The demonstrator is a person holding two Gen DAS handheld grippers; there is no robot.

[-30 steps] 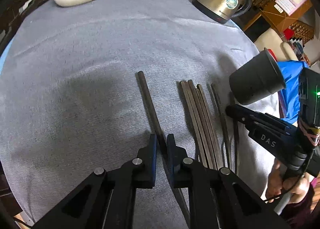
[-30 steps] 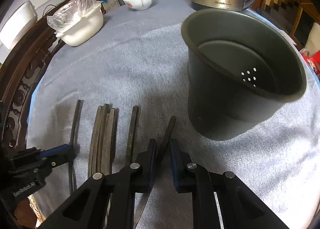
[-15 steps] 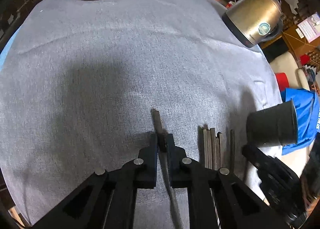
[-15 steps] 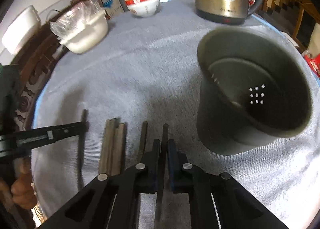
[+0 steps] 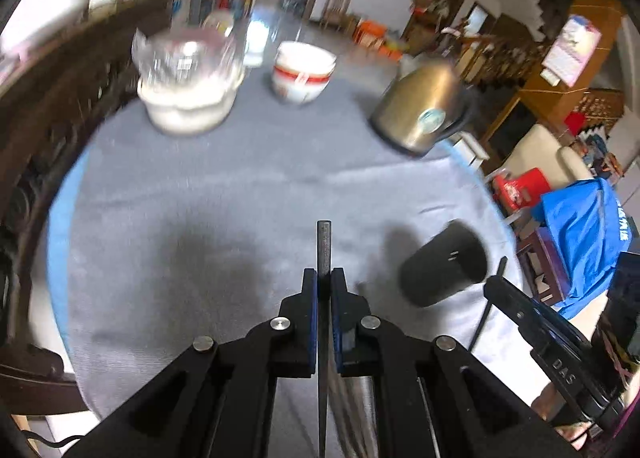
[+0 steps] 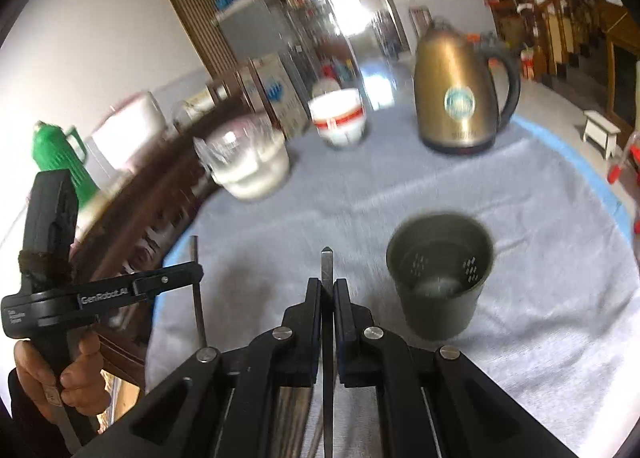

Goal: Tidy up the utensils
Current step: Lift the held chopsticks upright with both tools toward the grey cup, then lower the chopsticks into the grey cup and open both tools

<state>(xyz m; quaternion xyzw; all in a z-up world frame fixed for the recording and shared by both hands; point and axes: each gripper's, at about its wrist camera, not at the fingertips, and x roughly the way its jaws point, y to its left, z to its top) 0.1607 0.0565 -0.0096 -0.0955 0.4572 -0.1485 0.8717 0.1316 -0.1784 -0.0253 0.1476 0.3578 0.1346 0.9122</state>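
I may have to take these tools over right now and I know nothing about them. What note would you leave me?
Left hand-held gripper: shut on a chopstick, lifted off the table.
Right hand-held gripper: shut on another chopstick, also lifted.
The dark holder cup stands upright on the grey cloth, looking empty.
Done: two chopsticks picked up.
Left: drop both into the cup, then collect the remaining chopsticks lying under the grippers.
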